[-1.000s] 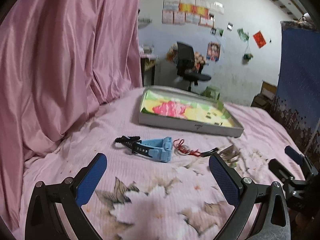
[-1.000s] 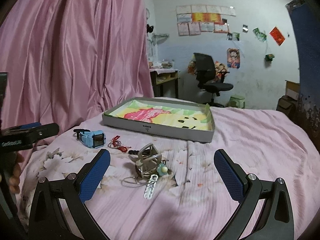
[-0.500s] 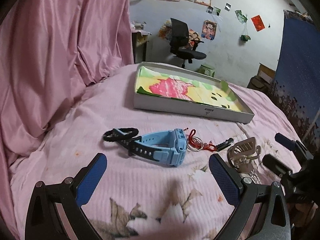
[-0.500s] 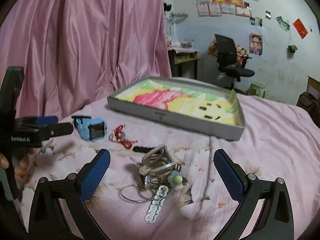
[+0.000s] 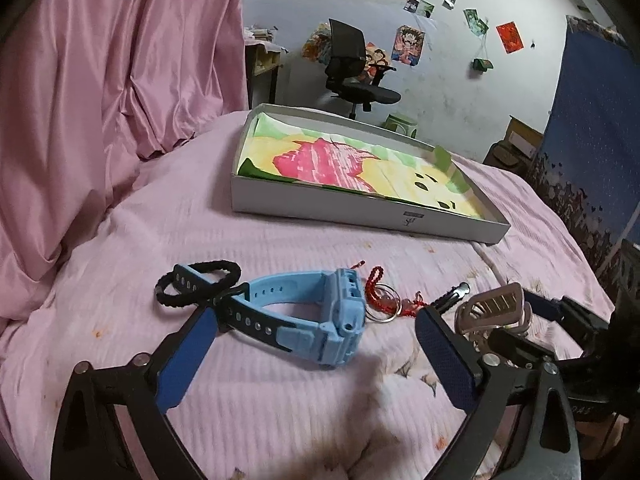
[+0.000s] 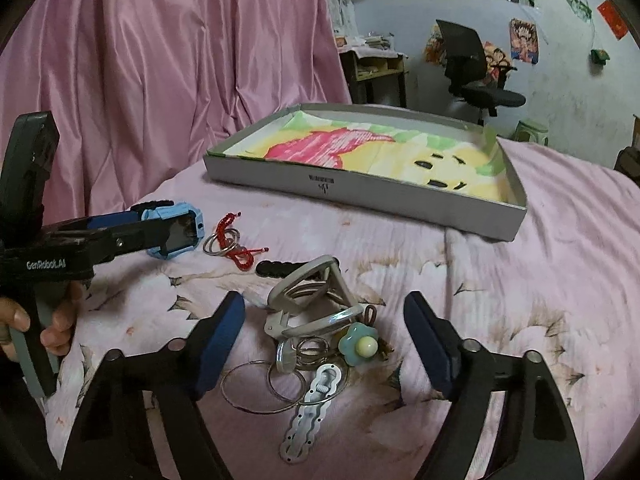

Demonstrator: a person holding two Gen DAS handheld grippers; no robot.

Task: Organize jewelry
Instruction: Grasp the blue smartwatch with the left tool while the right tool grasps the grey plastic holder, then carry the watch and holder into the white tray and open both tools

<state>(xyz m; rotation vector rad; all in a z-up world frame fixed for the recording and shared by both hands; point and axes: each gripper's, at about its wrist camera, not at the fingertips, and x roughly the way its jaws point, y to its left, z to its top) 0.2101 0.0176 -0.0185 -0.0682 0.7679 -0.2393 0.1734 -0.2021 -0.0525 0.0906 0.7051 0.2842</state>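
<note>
Nearest the cameras, both grippers are seen with their jaws spread wide and nothing held between them. The left gripper (image 5: pixel 316 340) is lowered over the blue watch (image 5: pixel 308 316), whose body lies between the blue pads but is not touched by them. The right gripper (image 6: pixel 324 344) is poised over a heap of metal pieces (image 6: pixel 308 320), in which a pale hair clip, several rings, a wavy flat piece and a small blue flower charm (image 6: pixel 358 344) are tangled together. A hand (image 6: pixel 36 328) is seen at the left gripper's handle in the right wrist view.

A little farther on the pink bedcover (image 5: pixel 320 248), a black hair tie (image 5: pixel 200 286) is found looped at the watch's strap end. Just beside the watch face, a red cord with metal rings (image 6: pixel 234 244) is laid, and a small dark clip (image 6: pixel 276 269) lies between that cord and the heap.

Farther still, the shallow grey box (image 6: pixel 360 196) is set, lined with a coloured drawing. Nothing is seen inside it apart from the drawing, so none of the jewelry is judged to be sorted yet. Every piece is left on the cover in front of the box. The task is therefore taken to be at its very start, with a first pick of the watch and of the heap seemingly being prepared, and all the transfers into the box remaining.
</note>
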